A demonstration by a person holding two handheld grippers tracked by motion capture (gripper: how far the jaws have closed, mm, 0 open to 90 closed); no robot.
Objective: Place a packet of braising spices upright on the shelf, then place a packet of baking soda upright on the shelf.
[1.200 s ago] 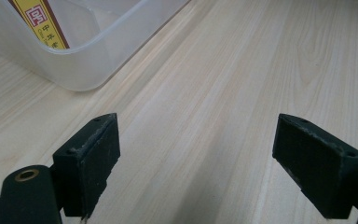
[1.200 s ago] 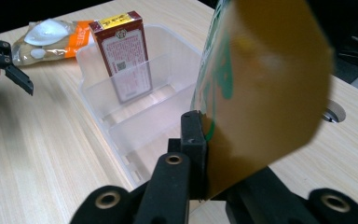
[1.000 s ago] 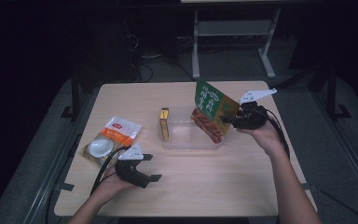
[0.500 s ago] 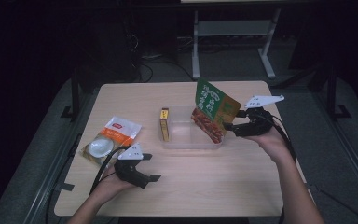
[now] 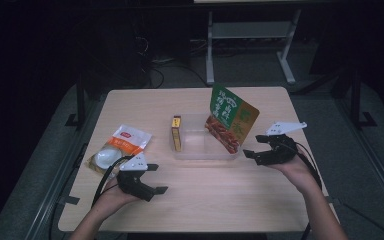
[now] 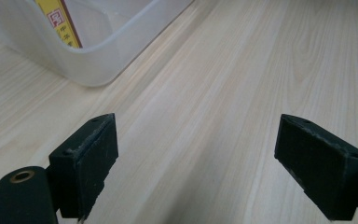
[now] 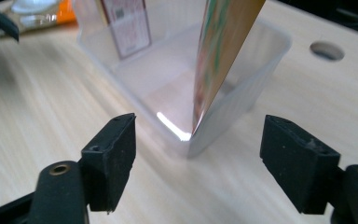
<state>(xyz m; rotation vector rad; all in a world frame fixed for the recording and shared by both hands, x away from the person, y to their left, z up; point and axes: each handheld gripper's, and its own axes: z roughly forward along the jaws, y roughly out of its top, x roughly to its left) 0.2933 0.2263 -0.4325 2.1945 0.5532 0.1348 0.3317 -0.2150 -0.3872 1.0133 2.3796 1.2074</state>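
Green snack pouch (image 5: 231,119) stands tilted in the clear plastic bin (image 5: 200,150) at mid counter (image 5: 205,200), its lower edge on the bin floor at the right end, its top leaning over the right rim.

Nearest: left gripper (image 5: 155,179) rests in the left hand (image 5: 111,196) at the front left of the counter, fingers (image 6: 86,158) wide, nothing between them, bare wood ahead.

Next out: right gripper (image 5: 246,154) just beside the bin's right end, apart from the pouch. Its fingers (image 7: 112,154) have just been opening and now stand wide; nothing between them, the bin corner and pouch edge just ahead.

In the bin's left end: a small yellow box (image 5: 176,133) standing upright against the wall. Left of the bin: an orange-and-white packet (image 5: 119,149) lying flat on the counter.

Risk, as judged: the pouch is propped only by the rim and looks top-heavy. A knock from the right gripper, or a nudge to the light bin, could tip it out onto the counter. If it slumps inward instead, it could fall against the yellow box.
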